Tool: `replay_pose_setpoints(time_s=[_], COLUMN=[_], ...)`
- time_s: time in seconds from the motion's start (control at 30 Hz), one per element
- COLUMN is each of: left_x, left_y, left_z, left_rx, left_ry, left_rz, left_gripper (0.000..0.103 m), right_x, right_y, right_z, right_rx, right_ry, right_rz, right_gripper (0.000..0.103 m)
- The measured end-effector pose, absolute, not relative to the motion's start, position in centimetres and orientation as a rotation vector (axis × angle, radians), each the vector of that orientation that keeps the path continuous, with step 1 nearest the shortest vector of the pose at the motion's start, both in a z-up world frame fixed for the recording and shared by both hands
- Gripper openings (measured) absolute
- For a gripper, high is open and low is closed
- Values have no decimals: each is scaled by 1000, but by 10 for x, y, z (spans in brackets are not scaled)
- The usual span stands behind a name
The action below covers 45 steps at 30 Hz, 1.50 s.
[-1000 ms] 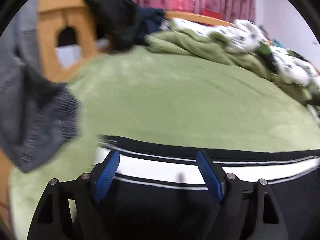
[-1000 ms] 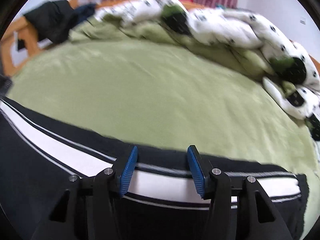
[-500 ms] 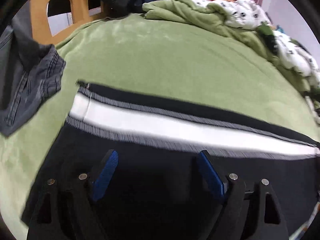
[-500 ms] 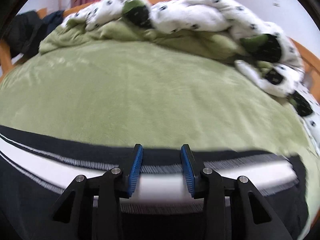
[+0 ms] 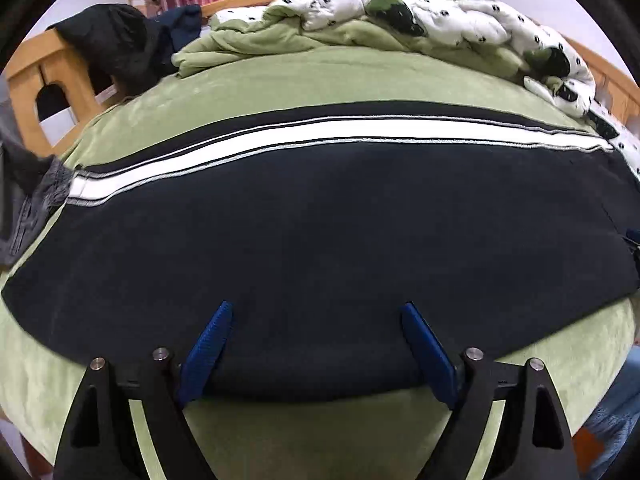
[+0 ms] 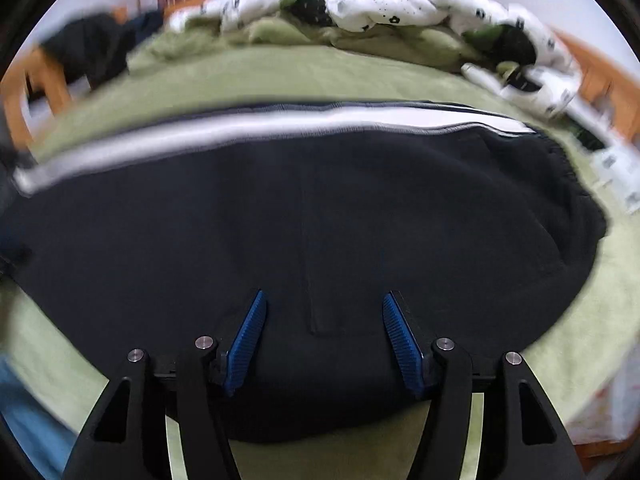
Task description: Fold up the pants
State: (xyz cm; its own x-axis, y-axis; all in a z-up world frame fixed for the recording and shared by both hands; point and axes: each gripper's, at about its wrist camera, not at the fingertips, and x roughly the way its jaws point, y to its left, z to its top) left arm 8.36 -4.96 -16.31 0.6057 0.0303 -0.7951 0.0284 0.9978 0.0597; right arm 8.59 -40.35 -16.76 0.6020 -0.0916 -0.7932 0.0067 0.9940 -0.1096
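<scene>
Pulled back since a second before, both tongs, off the white side stripe to the near edge of the pants [image 5: 320, 232]. Lay flat across green bed [image 5: 280, 84], black pants. Bunched along far edge, spotted quilt [image 5: 460, 16]; grey garment [image 5: 36, 196] at left. Spread wide, empty: left tongs [image 5: 316, 320], right tongs [image 6: 322, 306]. No readable writing.

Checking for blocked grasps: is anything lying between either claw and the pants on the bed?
Nothing visible does. The left claw and the right claw are both open, right over the near part of the pants. The gray garment lies off to the left and the quilt beyond the pants.
</scene>
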Motion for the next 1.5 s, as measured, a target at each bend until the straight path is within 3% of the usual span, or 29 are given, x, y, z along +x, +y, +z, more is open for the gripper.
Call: replay_pose_setpoints(time_s=[0.27,0.43,0.6,0.77,0.97,1.13,1.3,1.5], left_x=[58,59,76,59,58,57,28,19], left_y=[8,-24,-80,-96,-3,95,169,207], left_z=[-149,-135,-155,-172,-167,-160,-162,-179], left_rx=[-54,-120,-126,77,56,-85,-423,-733], left_ry=[938,883,896,837,794,787,799,704], left_rz=[103,-48,-192,-135,42,141,97,75], left_gripper=[86,86,87,89,89,87,86,85], right_x=[68,61,50,36,51,65,70,79], right_y=[-429,-377,-323,-305,-323,-312,-300,-289], right_z=[-139,-129,-159,-167,-155,-157,-156,-153], right_rx=[173,102,-87,-220,-18,-74,-97,-75], right_ry=[857,801,855,820,871,876,876,879], right_rz=[-74,94,160,142,151,131,127,124], right_gripper=[60,61,61,61,61,61,61,61])
